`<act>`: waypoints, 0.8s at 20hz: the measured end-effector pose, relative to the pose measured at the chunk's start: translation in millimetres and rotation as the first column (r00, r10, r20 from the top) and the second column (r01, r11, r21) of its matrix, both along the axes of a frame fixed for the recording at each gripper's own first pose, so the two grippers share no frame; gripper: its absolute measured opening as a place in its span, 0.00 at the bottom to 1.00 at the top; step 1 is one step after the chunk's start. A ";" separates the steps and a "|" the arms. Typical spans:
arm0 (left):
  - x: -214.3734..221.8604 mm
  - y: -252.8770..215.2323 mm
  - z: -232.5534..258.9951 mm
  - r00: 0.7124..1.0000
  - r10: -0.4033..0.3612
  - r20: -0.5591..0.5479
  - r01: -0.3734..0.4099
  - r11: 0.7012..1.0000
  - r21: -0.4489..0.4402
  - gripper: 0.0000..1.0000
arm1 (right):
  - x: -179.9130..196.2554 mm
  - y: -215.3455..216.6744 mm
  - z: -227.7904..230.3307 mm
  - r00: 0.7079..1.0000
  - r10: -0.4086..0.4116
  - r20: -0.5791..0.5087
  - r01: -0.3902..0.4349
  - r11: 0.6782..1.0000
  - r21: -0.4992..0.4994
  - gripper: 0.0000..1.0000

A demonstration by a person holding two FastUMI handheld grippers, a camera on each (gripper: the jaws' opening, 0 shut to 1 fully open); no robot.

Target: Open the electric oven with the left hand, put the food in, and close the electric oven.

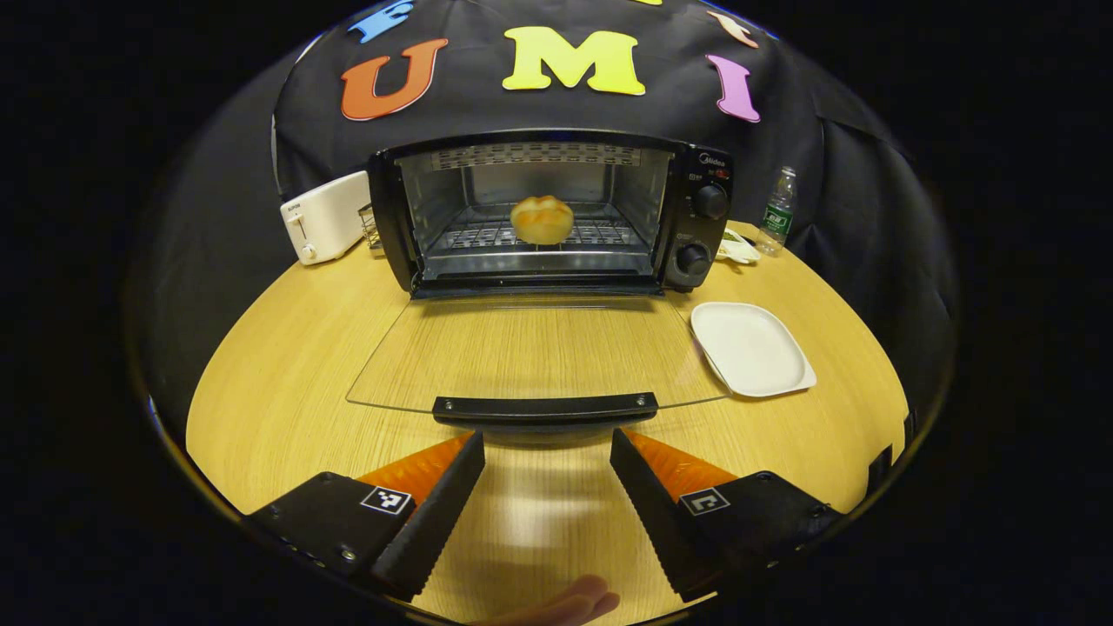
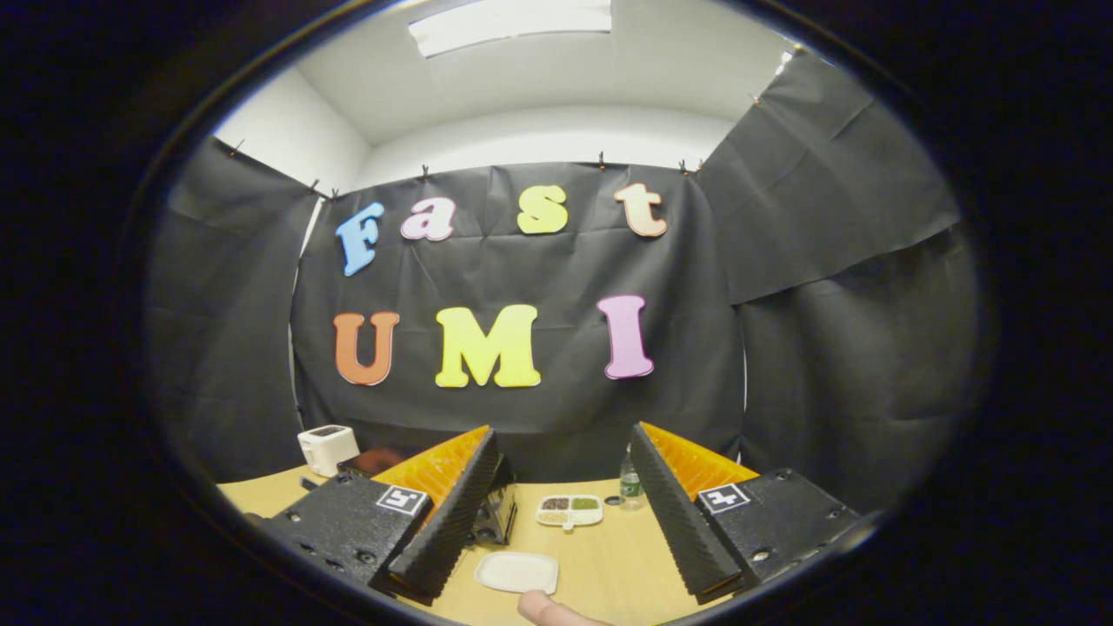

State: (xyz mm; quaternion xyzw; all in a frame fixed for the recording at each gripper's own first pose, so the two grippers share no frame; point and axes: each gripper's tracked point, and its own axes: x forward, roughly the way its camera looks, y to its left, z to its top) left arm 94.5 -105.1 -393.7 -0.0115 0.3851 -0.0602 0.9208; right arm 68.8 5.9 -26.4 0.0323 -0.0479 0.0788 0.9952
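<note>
Black door handle (image 1: pixel 545 408) is seen crosswise just ahead of the spread fingers of the left hand-held gripper (image 1: pixel 546 487); bread roll (image 1: pixel 542 219) is already racked inside the electric oven (image 1: pixel 696 217)

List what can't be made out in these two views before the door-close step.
- Right gripper view: most of the oven sits behind the right gripper's own finger; door state unreadable there.
- Left gripper view: small dish right of the oven is partly hidden by its body; contents unclear.
- Left gripper view: a hand is cut by the bottom edge.
- Left gripper view: knob settings too small to read.
</note>
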 end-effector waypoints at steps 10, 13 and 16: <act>7.8 -2.6 -6.4 0.999 0.007 -0.033 -0.006 1.000 0.022 0.96 | 2.4 -8.5 -7.8 1.000 0.009 -0.005 -0.009 1.000 0.027 0.94; 8.8 -2.7 -4.3 1.000 0.010 -0.027 -0.009 1.000 0.019 0.96 | 4.2 -8.8 -9.0 1.000 0.007 -0.013 -0.007 1.000 0.027 0.94; 11.2 -3.3 2.5 1.000 0.003 -0.004 -0.003 1.000 0.028 0.96 | 5.0 -7.2 -12.2 1.000 0.007 -0.022 -0.007 1.000 0.018 0.94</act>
